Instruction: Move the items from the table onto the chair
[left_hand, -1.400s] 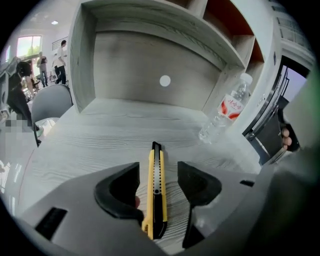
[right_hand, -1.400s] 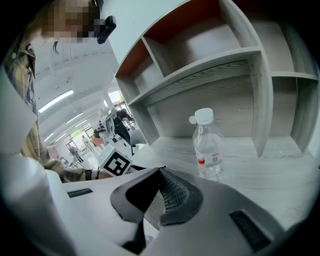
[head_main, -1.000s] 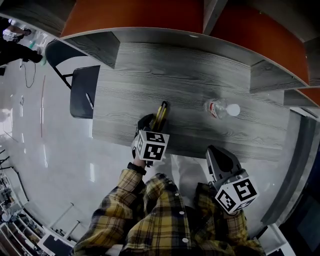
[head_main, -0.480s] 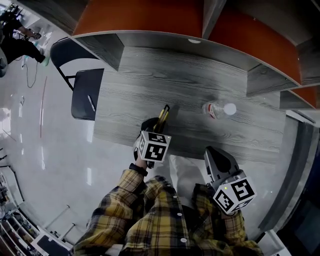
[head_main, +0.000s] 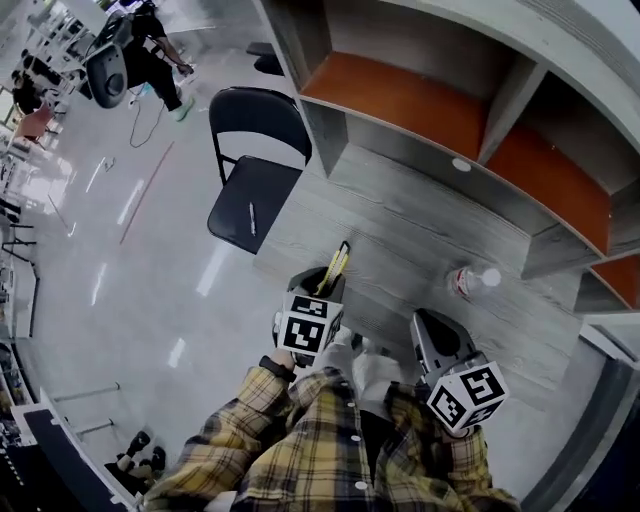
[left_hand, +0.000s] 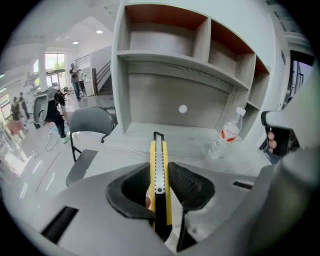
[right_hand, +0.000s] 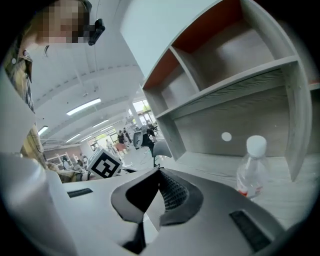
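Note:
My left gripper (head_main: 325, 285) (left_hand: 159, 171) is shut on a yellow utility knife (head_main: 341, 262) (left_hand: 158, 150); its jaws have just been closing, and the knife now sticks out forward between them, raised above the grey wooden table (head_main: 400, 225). A clear water bottle (head_main: 466, 282) (left_hand: 226, 135) (right_hand: 252, 172) with a white cap and a red label lies on the table to the right. My right gripper (head_main: 432, 335) (right_hand: 159, 174) hangs at the table's near edge, shut with nothing in it. The black folding chair (head_main: 250, 190) (left_hand: 92, 125) stands left of the table, with a pen (head_main: 251, 218) on its seat.
A grey shelf unit with orange back panels (head_main: 420, 100) rises at the table's far side. A glossy white floor (head_main: 120, 290) spreads to the left. People and office chairs (head_main: 140, 50) stand far off at the upper left.
The left gripper has lifted the knife off the table and carried it a little left. The head view has swung left, so more of the chair and floor shows.

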